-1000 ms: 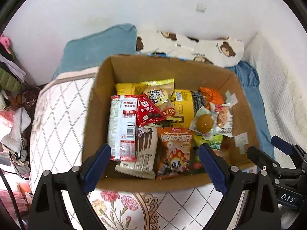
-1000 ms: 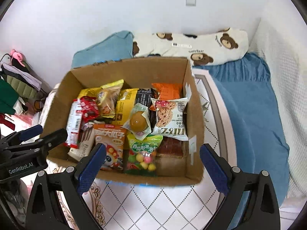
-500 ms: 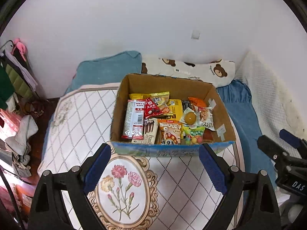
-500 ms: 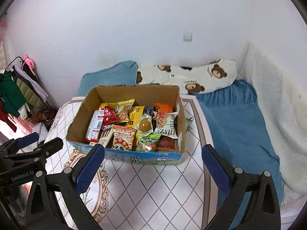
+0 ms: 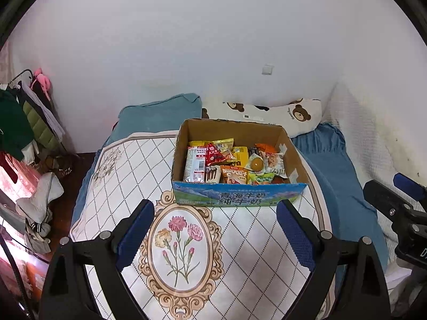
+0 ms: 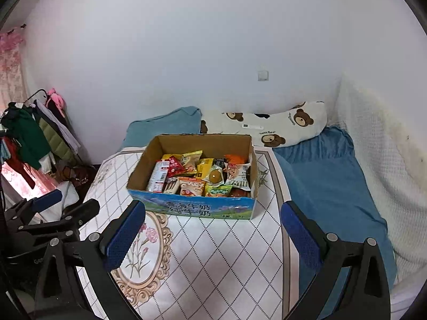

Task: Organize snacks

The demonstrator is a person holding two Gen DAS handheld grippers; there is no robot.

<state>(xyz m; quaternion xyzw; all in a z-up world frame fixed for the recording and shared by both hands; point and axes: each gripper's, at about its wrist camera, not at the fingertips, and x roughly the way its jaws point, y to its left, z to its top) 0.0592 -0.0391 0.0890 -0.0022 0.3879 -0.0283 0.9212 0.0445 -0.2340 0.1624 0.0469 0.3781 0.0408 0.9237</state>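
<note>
The left gripper (image 5: 213, 228) is held angled downward, fingers (image 5: 134, 230) spread wide, nothing between them. The right gripper (image 6: 213, 230) is held likewise, beside it, fingers (image 6: 300, 234) apart and empty.

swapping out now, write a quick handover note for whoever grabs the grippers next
Left gripper: open, empty, short of the box.
Right gripper: open, empty, also short of the box.
Box: cardboard, open top, standing on the quilt on the bed, in front of the bear pillow.
Snacks: all inside the box, packets lying packed side by side and partly overlapping. None seen loose on the quilt.
Done: the snacks appear gathered into the box.
Left: probably nothing to pick up; check the far side of the box, which is hidden.
</note>
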